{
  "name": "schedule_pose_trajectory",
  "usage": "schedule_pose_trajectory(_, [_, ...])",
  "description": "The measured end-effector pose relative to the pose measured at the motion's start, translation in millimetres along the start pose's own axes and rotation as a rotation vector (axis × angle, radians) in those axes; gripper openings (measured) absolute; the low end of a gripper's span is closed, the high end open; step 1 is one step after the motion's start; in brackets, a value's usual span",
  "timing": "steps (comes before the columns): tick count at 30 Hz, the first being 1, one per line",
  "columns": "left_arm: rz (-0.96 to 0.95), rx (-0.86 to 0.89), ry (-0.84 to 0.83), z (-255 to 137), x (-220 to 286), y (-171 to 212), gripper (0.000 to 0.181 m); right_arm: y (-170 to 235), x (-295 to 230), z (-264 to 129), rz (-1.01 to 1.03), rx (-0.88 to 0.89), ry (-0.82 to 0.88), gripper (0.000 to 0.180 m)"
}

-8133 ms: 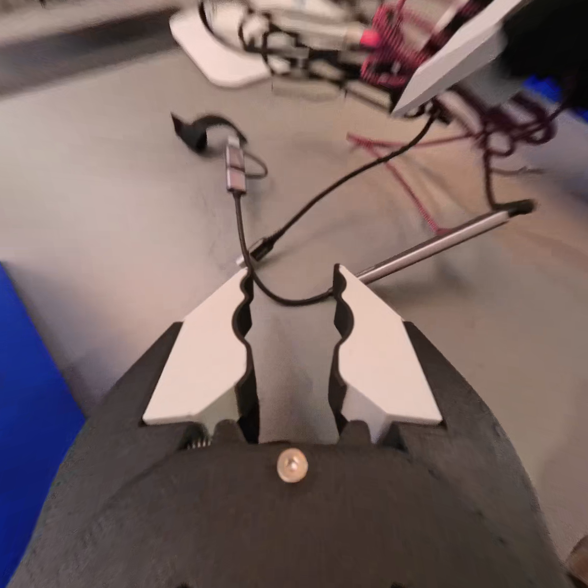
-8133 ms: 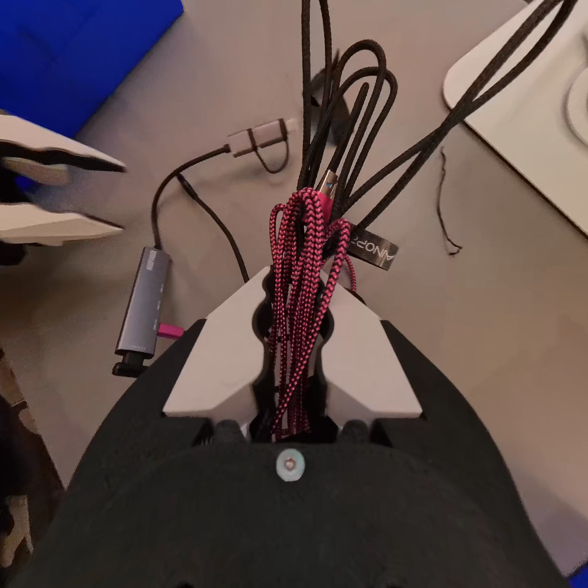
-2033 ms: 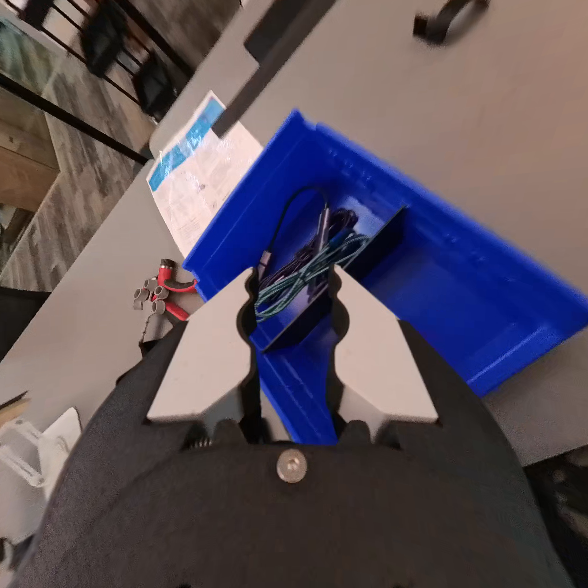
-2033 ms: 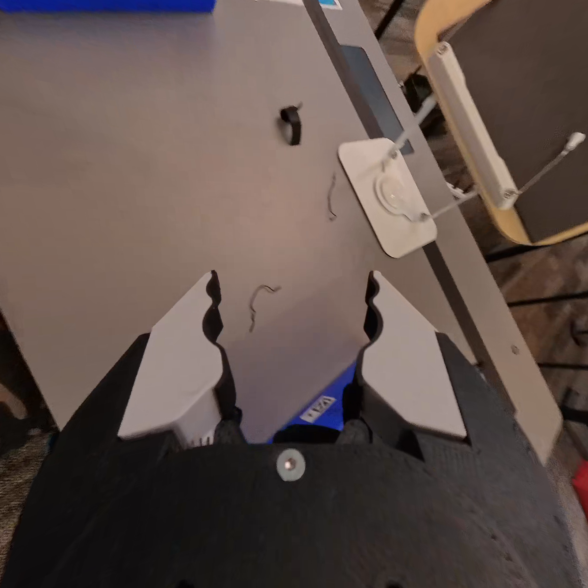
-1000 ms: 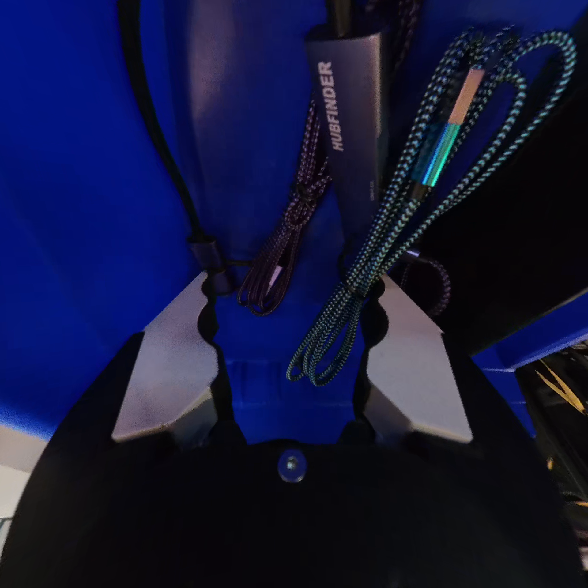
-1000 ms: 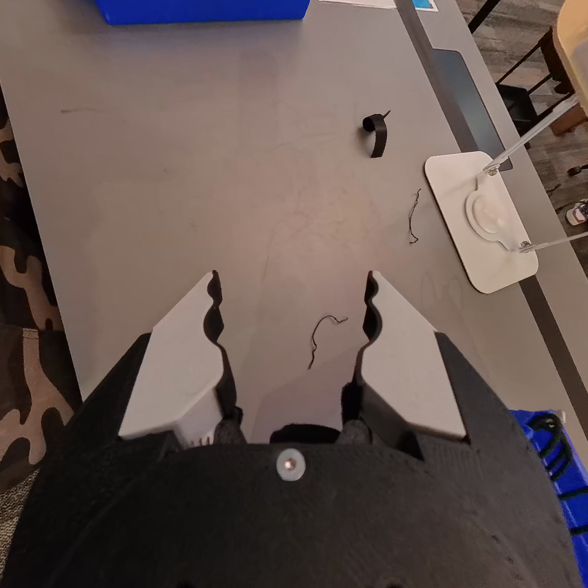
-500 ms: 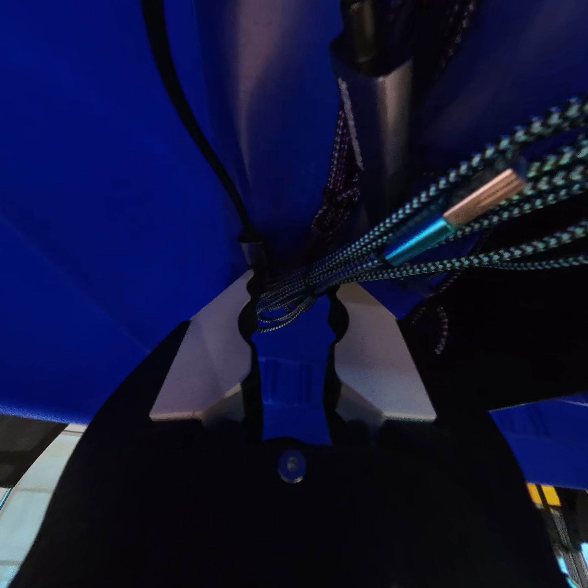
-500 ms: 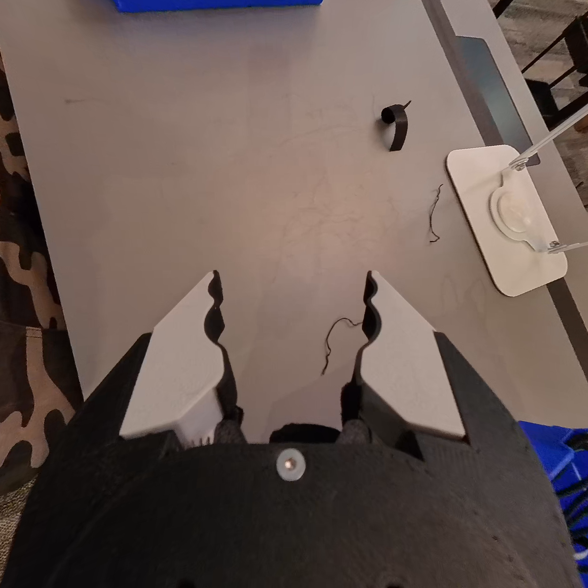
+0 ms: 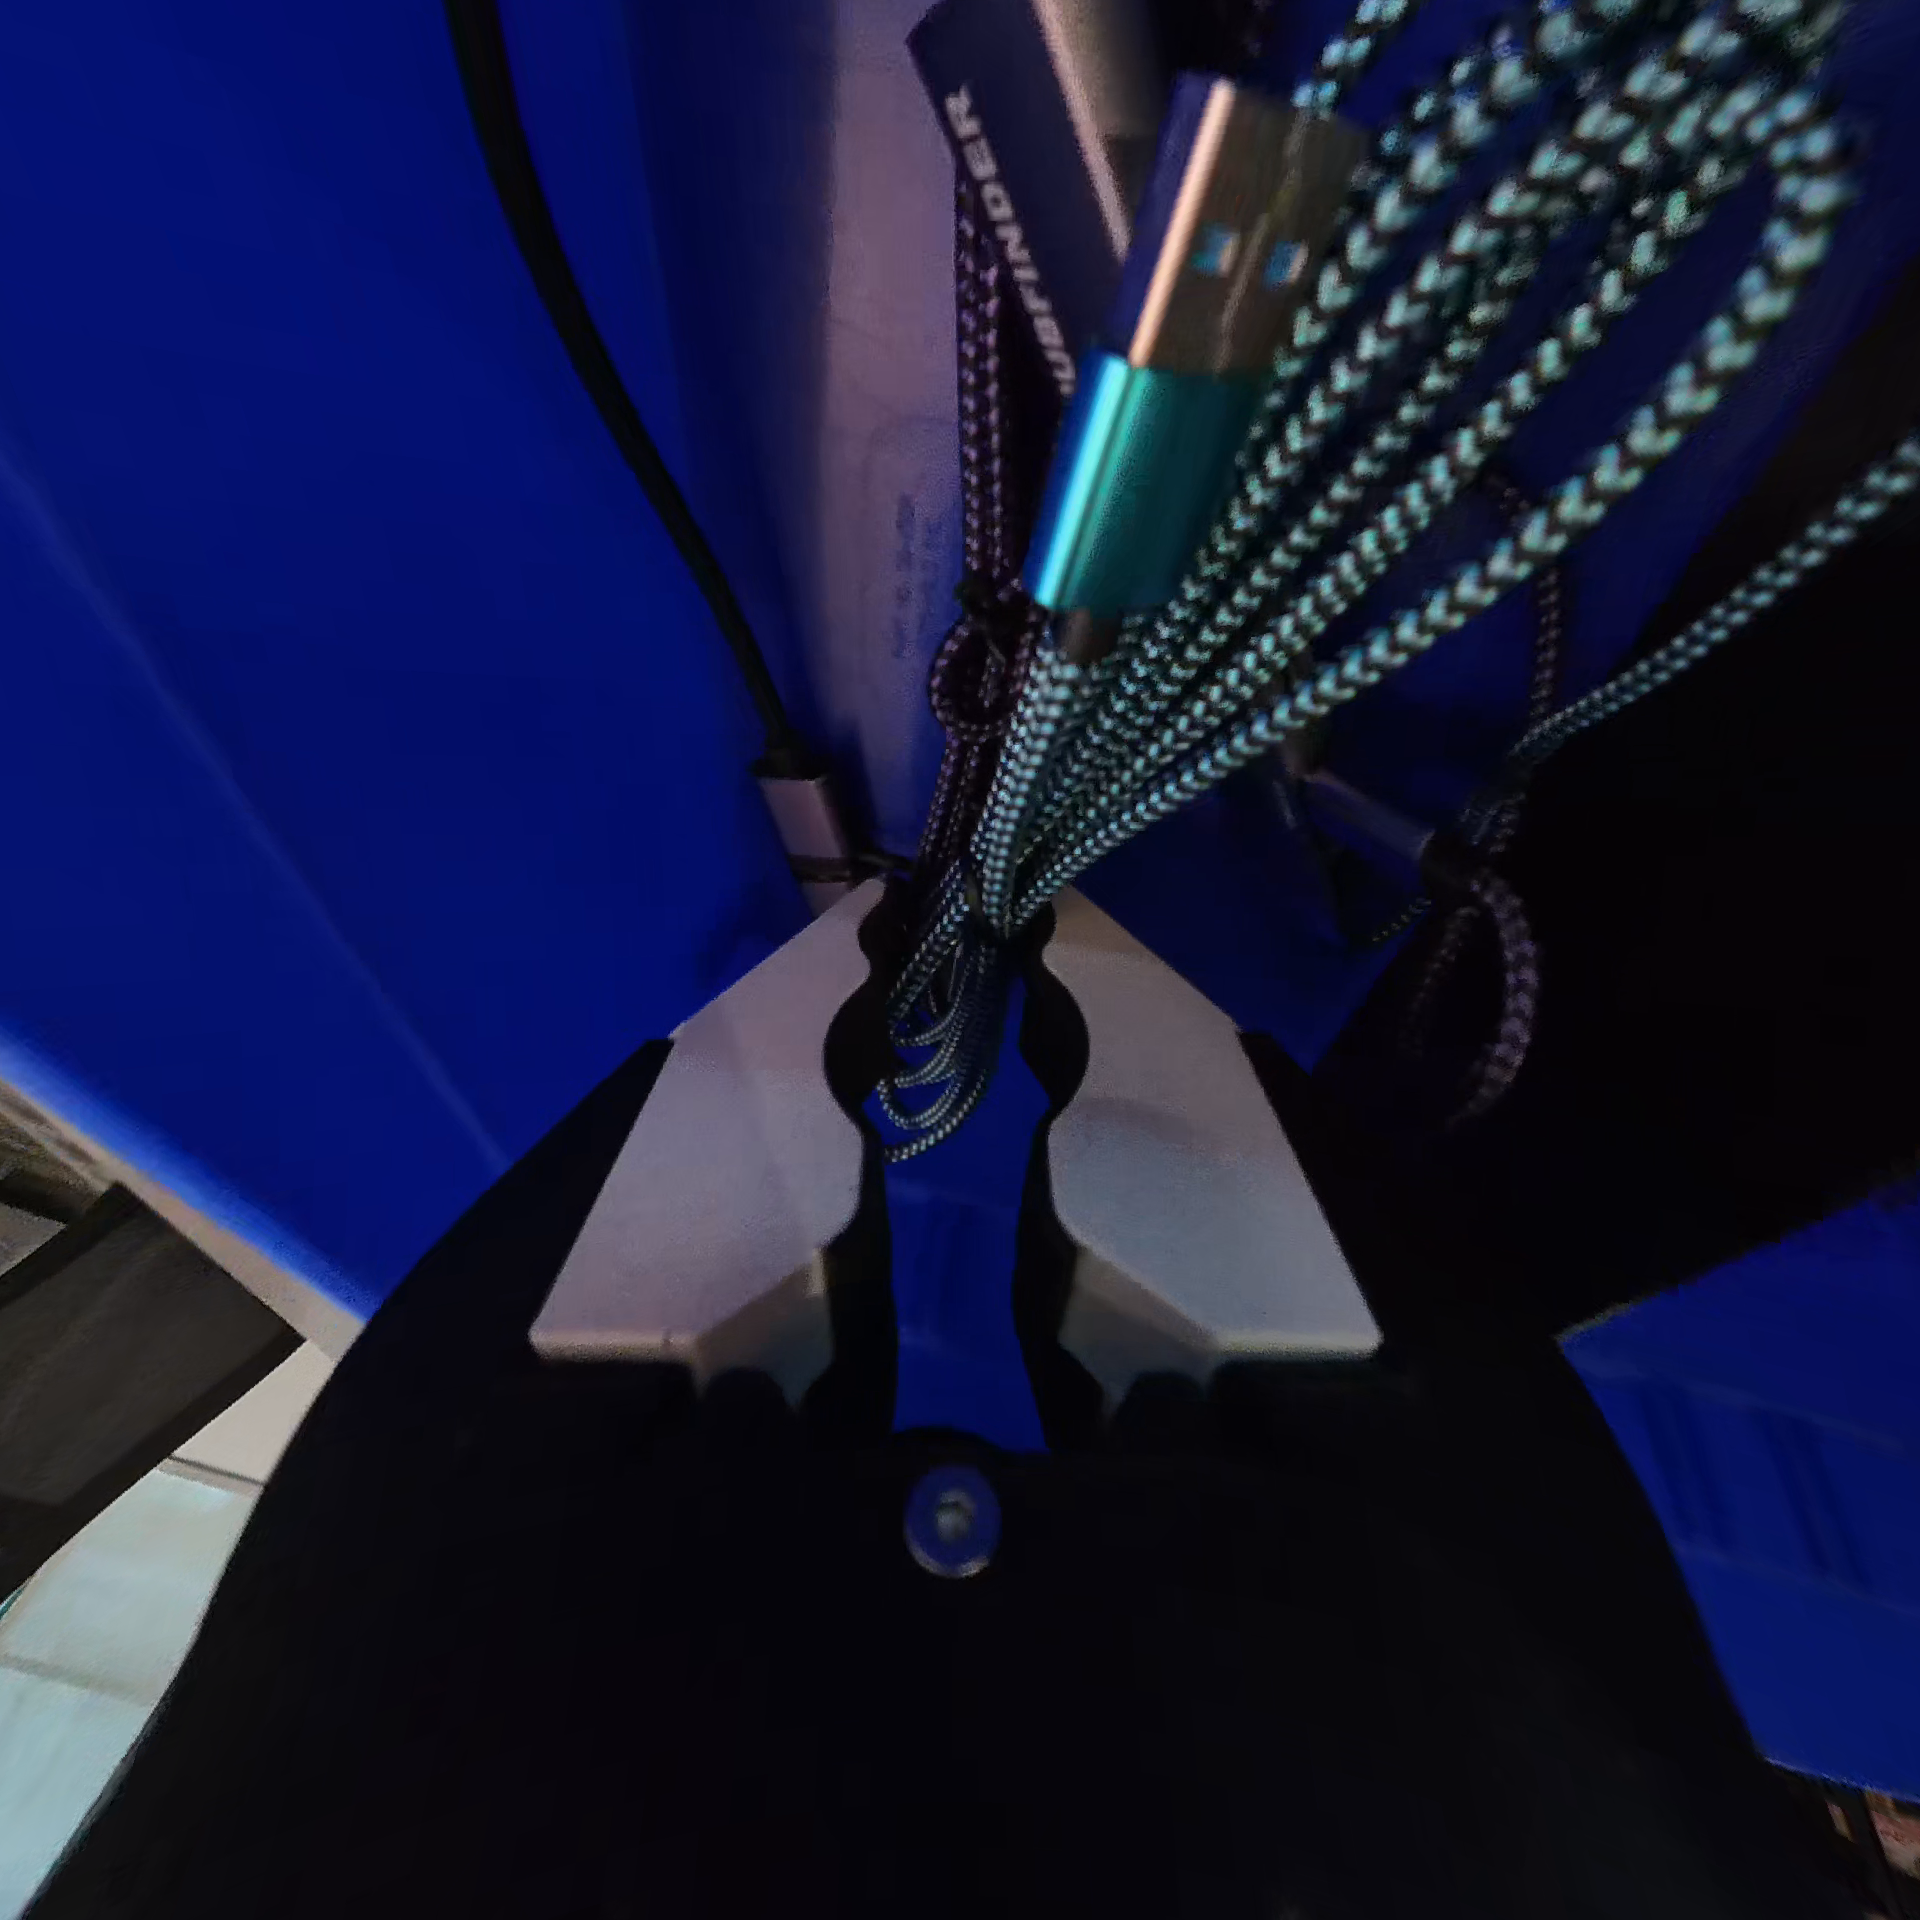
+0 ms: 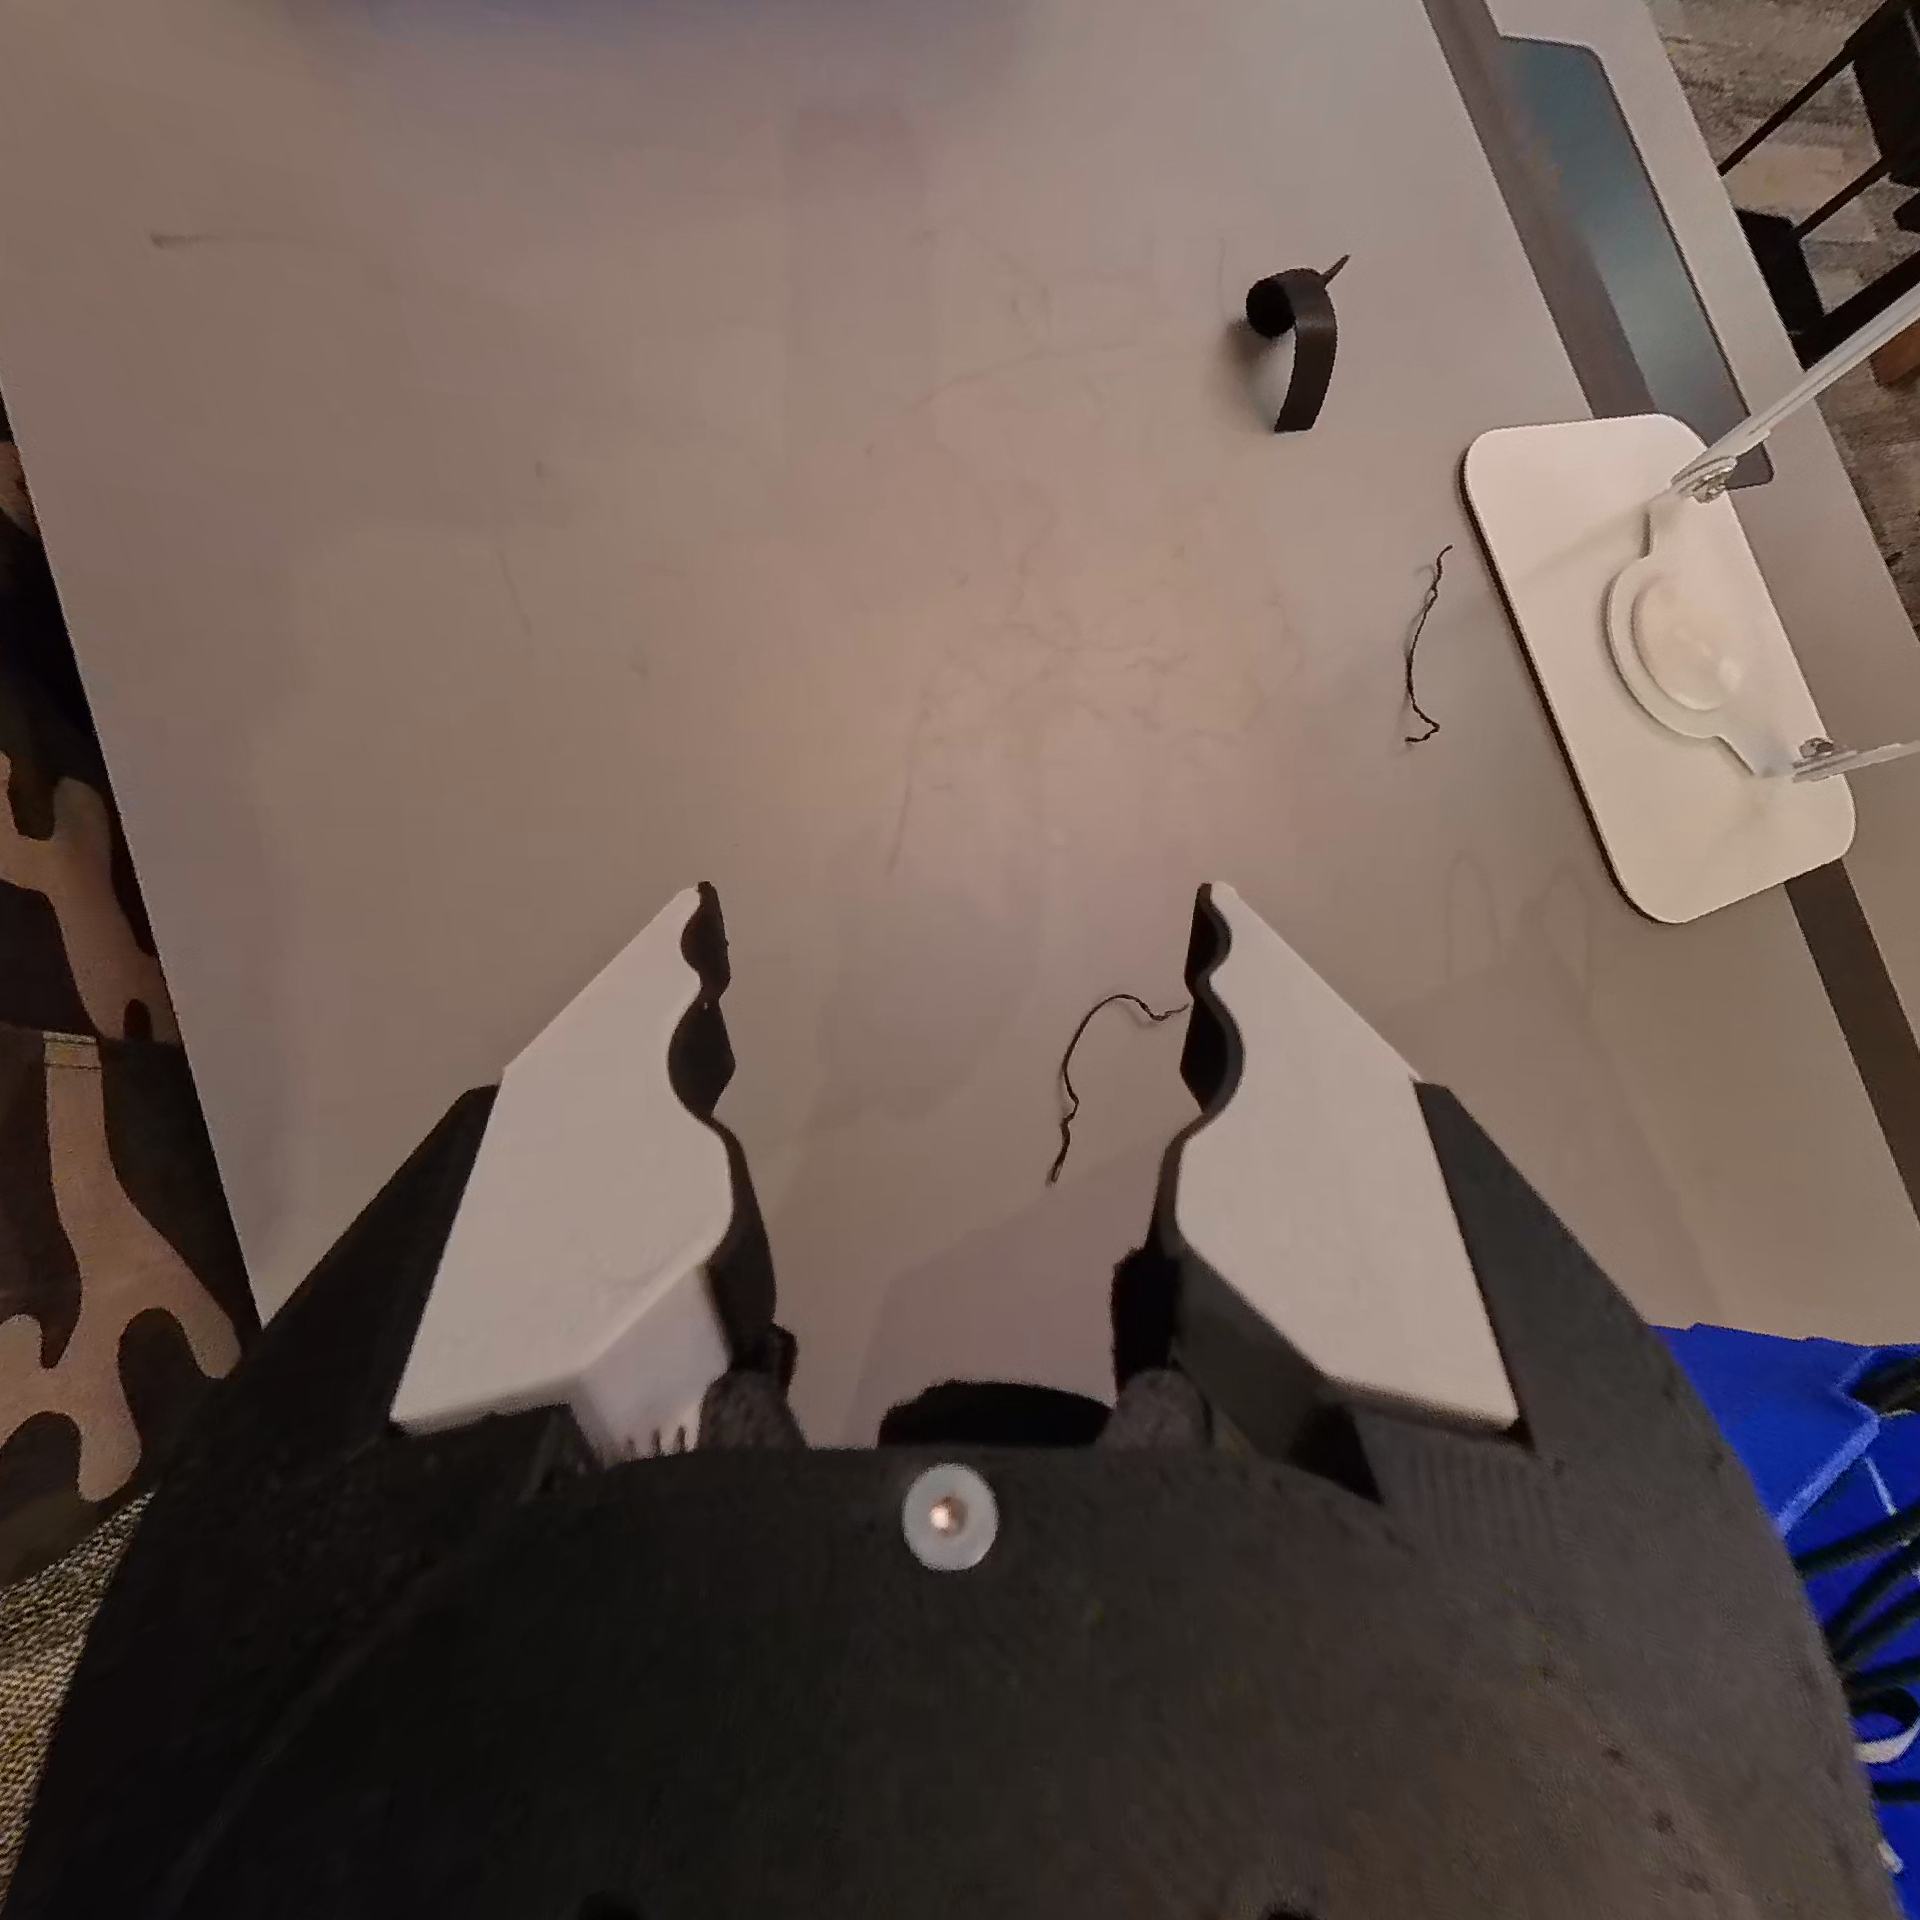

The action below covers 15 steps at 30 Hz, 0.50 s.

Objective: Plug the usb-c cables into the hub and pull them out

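Note:
My left gripper (image 9: 951,914) is inside a blue bin (image 9: 312,520), shut on a coiled teal-and-black braided cable (image 9: 1299,540) near its looped end. The cable's teal plug (image 9: 1143,457) points up and away from the fingers. A grey hub (image 9: 1029,187) lies behind it in the bin, beside a dark purple braided cable (image 9: 977,436) and a black cable (image 9: 623,395). My right gripper (image 10: 951,914) is open and empty above the grey table (image 10: 623,520).
A black strap (image 10: 1294,343) lies on the table at the far right, with two loose black threads (image 10: 1418,644) nearer. A white stand base (image 10: 1652,665) sits at the table's right edge. A blue bin corner (image 10: 1818,1403) shows at lower right. Camouflage fabric (image 10: 62,935) is at left. One gripper's finger ends stand about 55 cm off the other's.
My left gripper has closed tighter on the teal cable coil and lifted it, so the plug swung up toward the camera. My right gripper has stayed open, drifting slightly over the table.

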<state>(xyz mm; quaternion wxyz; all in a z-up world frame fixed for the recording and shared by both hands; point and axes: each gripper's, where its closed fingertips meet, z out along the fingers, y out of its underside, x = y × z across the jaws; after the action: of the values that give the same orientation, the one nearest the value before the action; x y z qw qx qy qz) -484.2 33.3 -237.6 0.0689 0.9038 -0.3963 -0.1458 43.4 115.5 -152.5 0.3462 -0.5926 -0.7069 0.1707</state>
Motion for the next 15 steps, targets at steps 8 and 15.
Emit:
schedule_pose_trajectory(8, [-0.02,0.097,-0.102,-16.9,-4.4,2.7,0.016,-3.9,-6.3,8.8,0.005,0.007,-0.022,0.087])
schedule_pose_trajectory(15, [-0.054,0.178,-0.181,-31.2,-5.4,5.3,0.016,-3.2,-16.5,17.0,0.012,0.006,-0.045,0.087])
